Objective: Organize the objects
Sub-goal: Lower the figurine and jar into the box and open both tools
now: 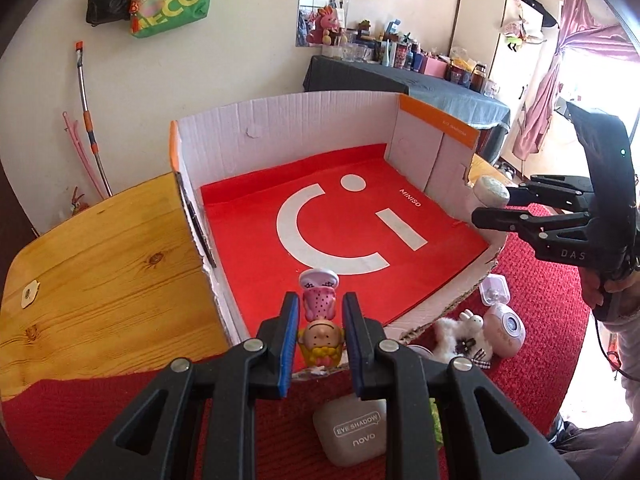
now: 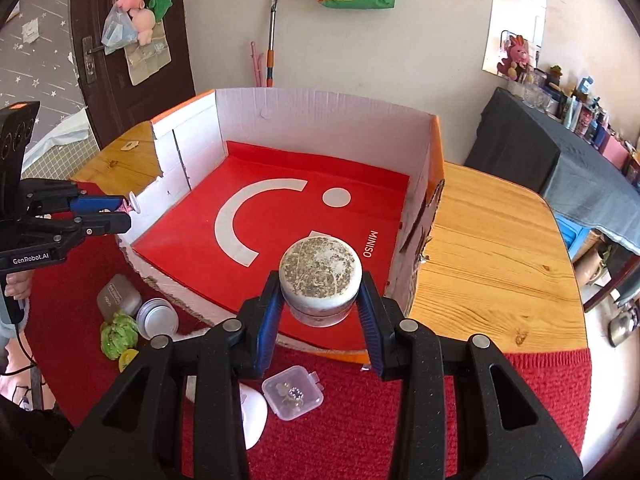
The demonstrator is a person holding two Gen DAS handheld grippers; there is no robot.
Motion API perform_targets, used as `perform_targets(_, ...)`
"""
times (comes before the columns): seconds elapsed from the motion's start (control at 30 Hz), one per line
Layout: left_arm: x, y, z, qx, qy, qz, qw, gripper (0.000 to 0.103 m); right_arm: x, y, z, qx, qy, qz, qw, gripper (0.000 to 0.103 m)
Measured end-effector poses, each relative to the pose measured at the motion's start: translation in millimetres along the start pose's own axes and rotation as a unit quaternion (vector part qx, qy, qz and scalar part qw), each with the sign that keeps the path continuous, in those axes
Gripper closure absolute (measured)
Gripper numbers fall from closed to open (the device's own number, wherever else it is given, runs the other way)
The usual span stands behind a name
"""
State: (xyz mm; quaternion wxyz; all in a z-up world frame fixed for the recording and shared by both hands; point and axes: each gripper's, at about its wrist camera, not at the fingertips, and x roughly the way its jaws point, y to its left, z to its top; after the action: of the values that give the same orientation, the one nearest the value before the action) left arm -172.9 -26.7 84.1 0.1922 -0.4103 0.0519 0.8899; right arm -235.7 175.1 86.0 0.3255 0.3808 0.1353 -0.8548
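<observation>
The left gripper (image 1: 320,336) clamps a small figurine (image 1: 320,320) (pink-topped) before the cardboard box (image 1: 304,120); the right gripper (image 2: 320,308) grips a round jar (image 2: 320,280) over the box's near edge.

Left gripper (image 1: 320,344) fingers hide the sides of the small pink-and-yellow cartoon figurine (image 1: 320,320); its base is out of sight.

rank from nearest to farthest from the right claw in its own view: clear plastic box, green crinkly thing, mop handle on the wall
1. Clear plastic box, on the red cloth just below the right claw.
2. Green crinkly thing, far left on the cloth.
3. Mop handle, against the back wall.
</observation>
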Motion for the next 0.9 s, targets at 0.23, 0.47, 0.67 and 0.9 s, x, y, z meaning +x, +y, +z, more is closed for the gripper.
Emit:
perform_targets(0.23, 35.3, 6.1, 5.8, 0.027, 0.059, 0.005, 0.9979, 0.080, 41.6, -5.7, 10.4, -0.027, 0.074, 0.017, 0.997, 0.068)
perform_targets(0.47, 52.7, 4.4, 6.0, 0.059, 0.086, 0.016, 0.9944, 0.080, 64.4, -4.6, 10.9, -0.054, 0.122, 0.025, 0.991, 0.068)
perform_targets(0.67, 57.3, -4.2, 3.8, 0.094, 0.094, 0.030, 0.9907, 0.080, 71.9, -1.4, 9.8, -0.082, 0.139, 0.019, 0.987, 0.068)
perform_targets(0.9, 57.9, -3.0, 4.6, 0.099, 0.101, 0.028, 0.9896, 0.080, 72.8, 0.7, 6.8, -0.093, 0.148, 0.017, 0.984, 0.068)
